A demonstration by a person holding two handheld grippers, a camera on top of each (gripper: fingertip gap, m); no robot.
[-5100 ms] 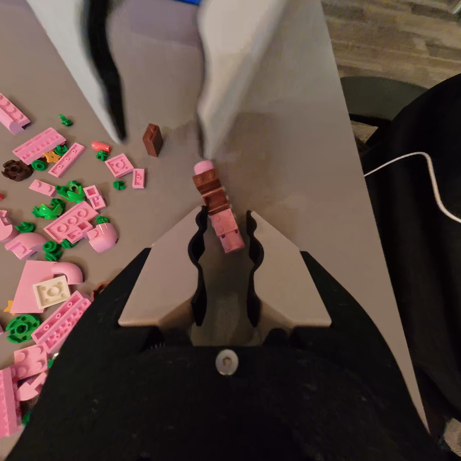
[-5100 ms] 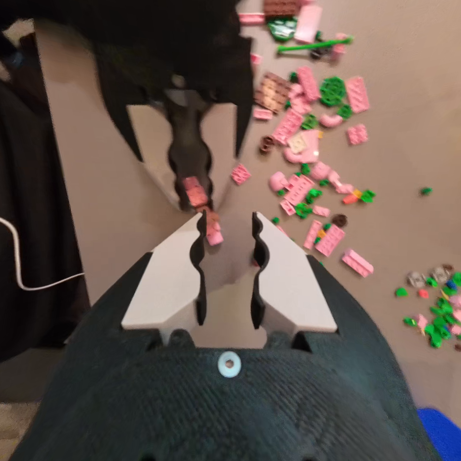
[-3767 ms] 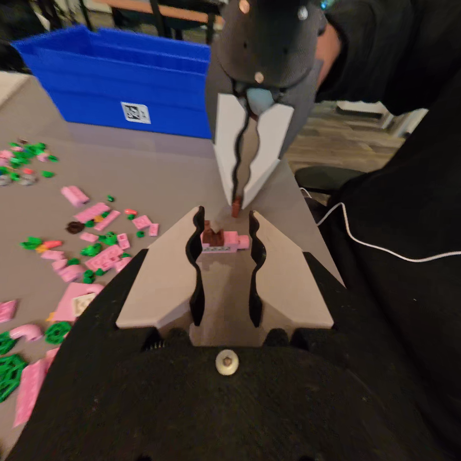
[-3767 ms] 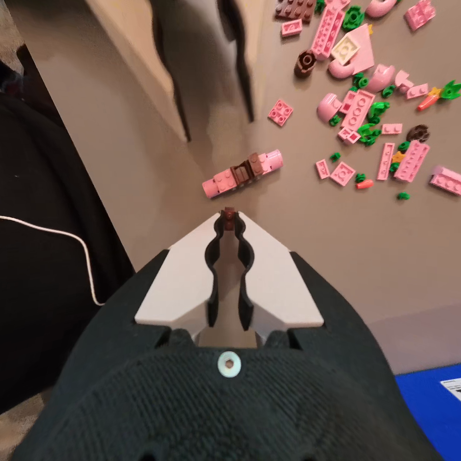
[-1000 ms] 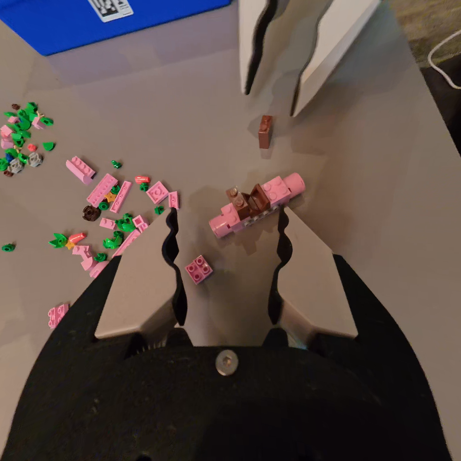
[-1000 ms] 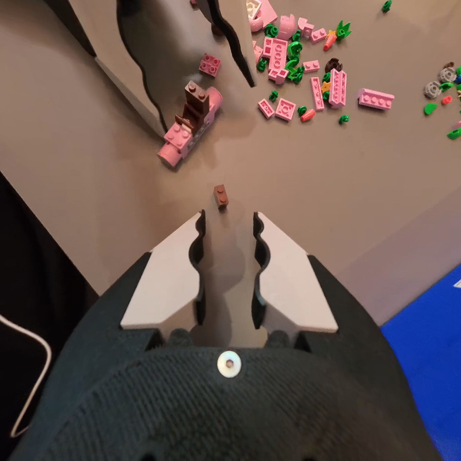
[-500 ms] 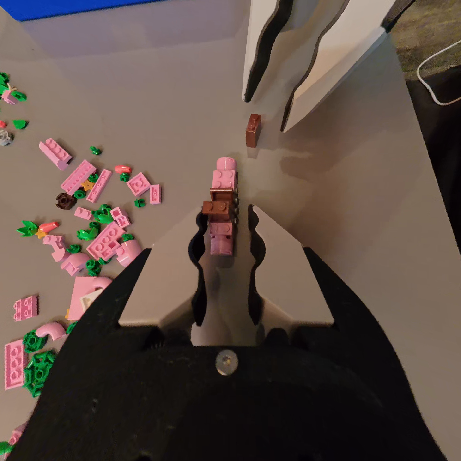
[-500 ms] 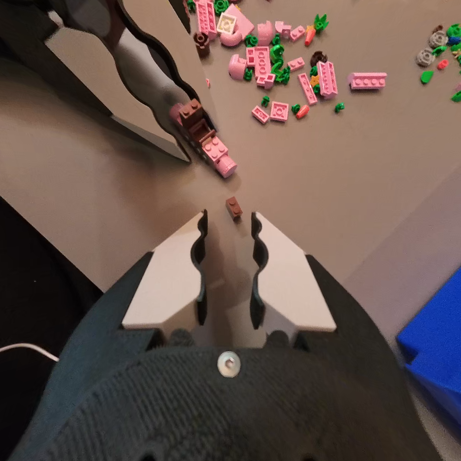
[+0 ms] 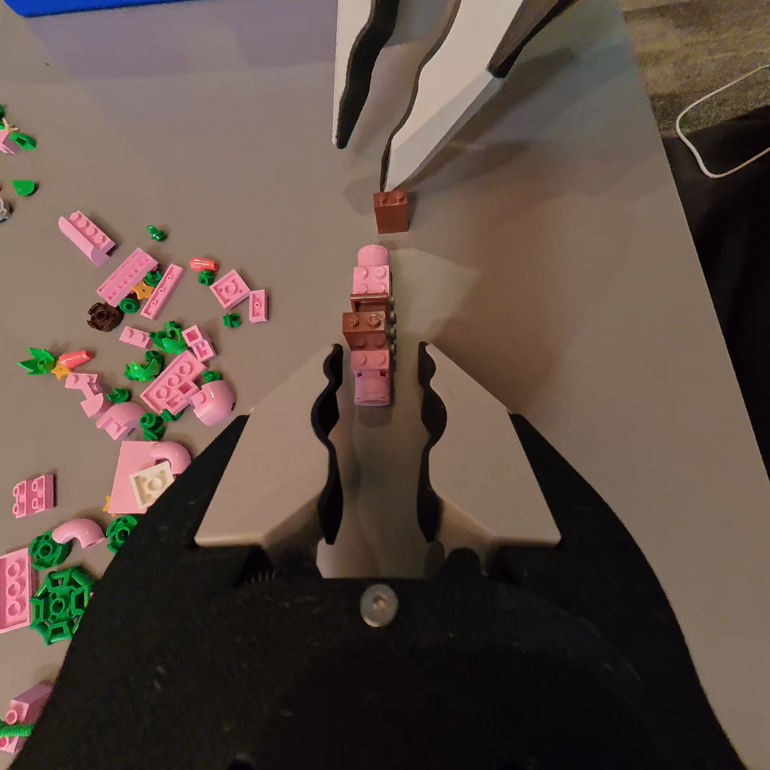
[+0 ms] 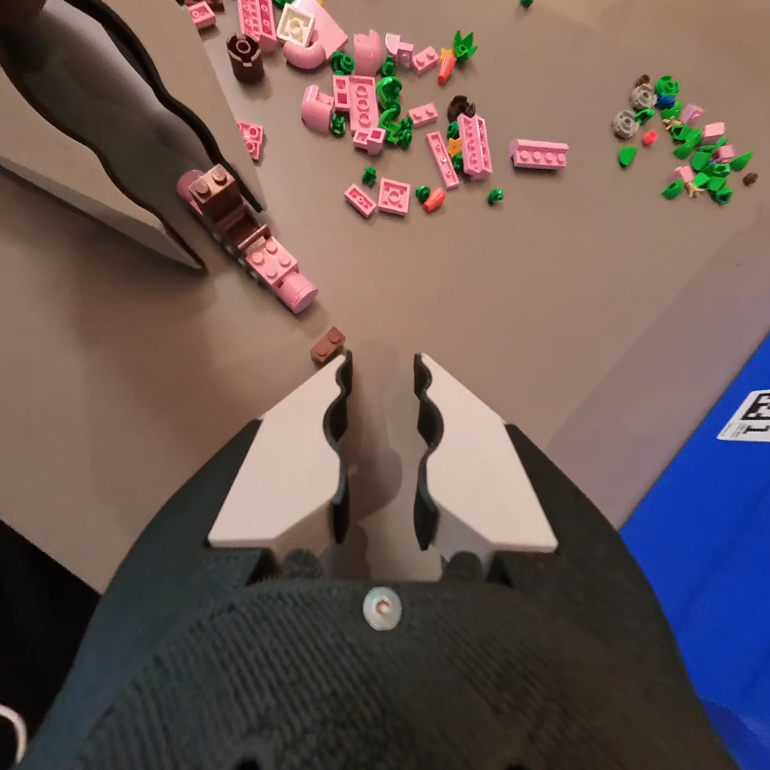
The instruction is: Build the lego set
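A pink and brown assembly [image 9: 371, 325] lies on the grey table [image 9: 521, 291], lengthwise between the fingers of my left gripper [image 9: 380, 348]. The jaws are closed in on its near end. It also shows in the right wrist view [image 10: 250, 246], between the left gripper's fingers [image 10: 137, 104]. A small brown brick [image 9: 391, 212] stands just beyond the assembly's far end. My right gripper [image 10: 381, 358] is open and empty, its left fingertip right beside that brick [image 10: 328, 343]. In the left wrist view the right gripper [image 9: 362, 164] hangs just above the brick.
Loose pink, green and brown pieces [image 9: 166, 354] are scattered left of the assembly, with more in the right wrist view [image 10: 416, 125]. A blue bin [image 10: 708, 521] stands at the table's far side. The table edge and a person in black [image 9: 729, 333] are close on the right. There is about 10 cm between the tips of the two grippers.
My left jaws have narrowed around the assembly, which turned to lie along the fingers. The brown brick, earlier in the right gripper, now stands on the table beside its fingertip.
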